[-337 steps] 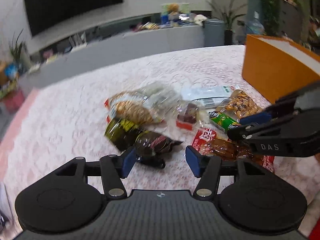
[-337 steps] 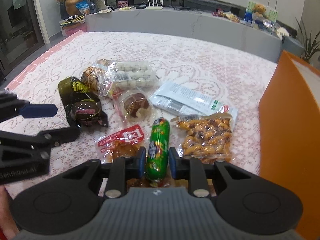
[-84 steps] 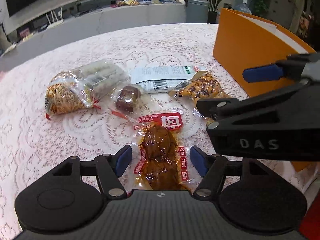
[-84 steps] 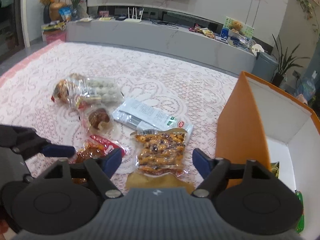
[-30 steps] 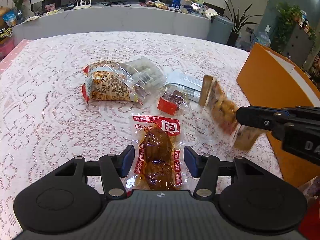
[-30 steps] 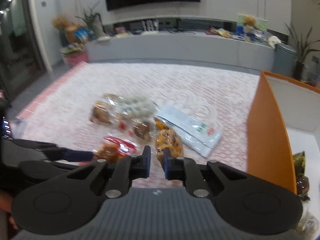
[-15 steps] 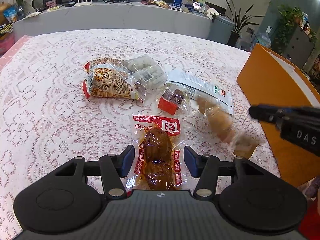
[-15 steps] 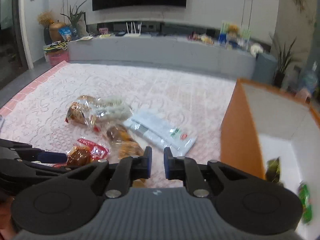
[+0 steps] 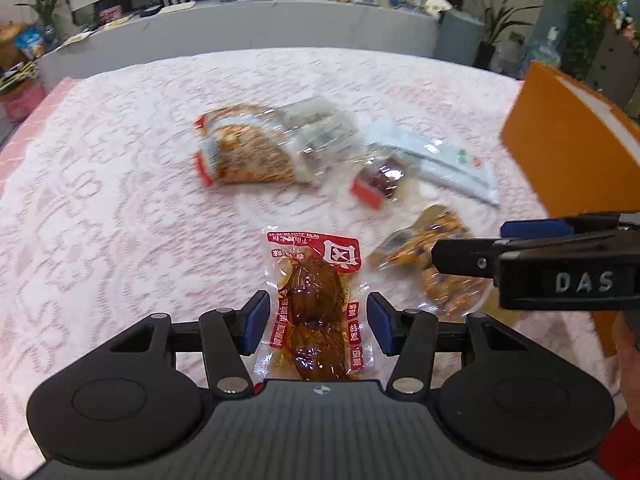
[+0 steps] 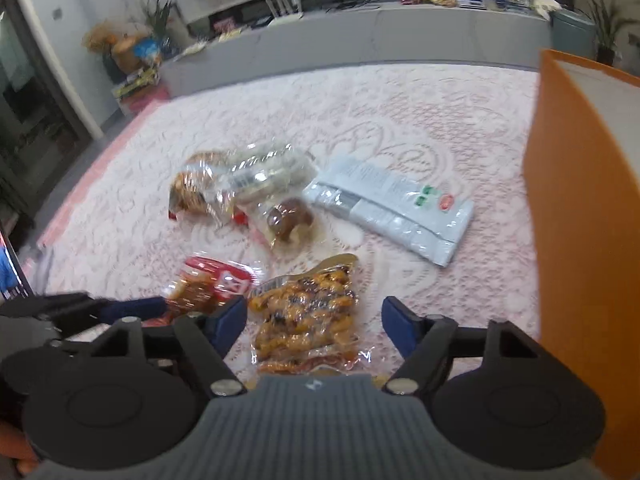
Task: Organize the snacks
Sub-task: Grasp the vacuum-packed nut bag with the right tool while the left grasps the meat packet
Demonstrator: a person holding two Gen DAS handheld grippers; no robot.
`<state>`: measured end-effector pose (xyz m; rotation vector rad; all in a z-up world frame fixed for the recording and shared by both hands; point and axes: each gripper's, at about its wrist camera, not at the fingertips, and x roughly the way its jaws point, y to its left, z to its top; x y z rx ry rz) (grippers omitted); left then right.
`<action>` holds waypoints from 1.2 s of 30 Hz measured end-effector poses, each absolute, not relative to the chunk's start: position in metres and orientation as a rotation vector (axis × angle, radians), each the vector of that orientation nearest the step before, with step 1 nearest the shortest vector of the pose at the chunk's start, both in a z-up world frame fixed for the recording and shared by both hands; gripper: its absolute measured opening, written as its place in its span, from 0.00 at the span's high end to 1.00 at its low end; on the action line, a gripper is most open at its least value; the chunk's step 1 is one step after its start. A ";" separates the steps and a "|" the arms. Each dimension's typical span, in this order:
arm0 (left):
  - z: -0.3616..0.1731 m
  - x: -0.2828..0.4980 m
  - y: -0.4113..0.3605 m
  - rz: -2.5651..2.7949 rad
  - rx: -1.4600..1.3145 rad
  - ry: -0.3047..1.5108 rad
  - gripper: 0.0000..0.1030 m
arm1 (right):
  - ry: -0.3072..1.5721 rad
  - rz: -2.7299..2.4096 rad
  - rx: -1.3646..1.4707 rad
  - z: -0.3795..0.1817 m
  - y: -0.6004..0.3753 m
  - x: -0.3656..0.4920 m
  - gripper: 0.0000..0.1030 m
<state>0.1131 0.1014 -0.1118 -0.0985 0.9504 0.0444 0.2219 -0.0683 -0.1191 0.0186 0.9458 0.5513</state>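
While both grippers' fingers stand apart, red-labelled pouch (image 9: 316,300) lies lengthwise between left fingers (image 9: 256,320) (seemingly untouched), label end away.

Raised letters "DAS" on the side of the black two-finger right gripper (image 9: 472,246), beside the orange cardboard box (image 9: 568,160). Red-and-clear vacuum pouch of brown braised meat (image 9: 316,304), well left of the box: white Chinese characters on its red band, not legible. No other text readable.

orange box (image 10: 576,208) walling right side
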 end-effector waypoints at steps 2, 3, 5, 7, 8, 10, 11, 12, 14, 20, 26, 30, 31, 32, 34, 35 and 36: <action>-0.112 0.111 0.106 0.052 -0.099 0.960 0.41 | 0.942 0.569 -0.035 -0.124 -0.057 0.221 0.19; -0.112 0.110 0.107 0.055 -0.097 0.960 0.41 | 0.934 0.573 -0.048 -0.126 -0.054 0.220 0.15; -0.112 0.111 0.107 0.052 -0.087 0.961 0.41 | 0.939 0.573 -0.054 -0.130 -0.053 0.224 0.14; -0.112 0.110 0.106 0.052 -0.079 0.961 0.41 | 0.955 0.573 -0.047 -0.132 -0.055 0.227 0.14; -0.112 0.110 0.106 0.051 -0.078 0.962 0.41 | 0.962 0.568 -0.043 -0.134 -0.056 0.229 0.14; -0.111 0.109 0.108 0.052 -0.089 0.966 0.41 | 0.980 0.563 -0.036 -0.137 -0.059 0.231 0.13; -0.111 0.109 0.110 0.055 -0.103 0.966 0.41 | 0.987 0.563 -0.036 -0.138 -0.059 0.232 0.13; -0.110 0.109 0.113 0.057 -0.120 0.969 0.41 | 0.990 0.566 -0.048 -0.138 -0.059 0.232 0.13; -0.110 0.109 0.118 0.060 -0.160 0.975 0.41 | 0.982 0.570 -0.118 -0.140 -0.054 0.229 0.13; -0.115 0.112 0.119 0.061 -0.165 0.987 0.35 | 0.919 0.627 -0.305 -0.144 -0.035 0.209 0.14; -0.117 0.112 0.119 0.083 -0.153 0.977 0.30 | 0.915 0.624 -0.288 -0.143 -0.038 0.209 0.22; -0.117 0.112 0.117 0.082 -0.140 0.978 0.30 | 0.903 0.628 -0.301 -0.140 -0.038 0.203 0.26; -0.117 0.113 0.116 0.081 -0.134 0.980 0.31 | 0.901 0.625 -0.301 -0.141 -0.038 0.204 0.26; -0.117 0.112 0.115 0.078 -0.126 0.980 0.34 | 0.896 0.621 -0.305 -0.139 -0.037 0.202 0.27; -0.117 0.113 0.114 0.076 -0.115 0.980 0.34 | 0.886 0.611 -0.320 -0.138 -0.037 0.200 0.27; -0.117 0.112 0.114 0.076 -0.112 0.980 0.35 | 0.884 0.610 -0.321 -0.136 -0.038 0.199 0.27; -0.117 0.112 0.114 0.076 -0.114 0.979 0.35 | 0.882 0.610 -0.315 -0.134 -0.039 0.198 0.27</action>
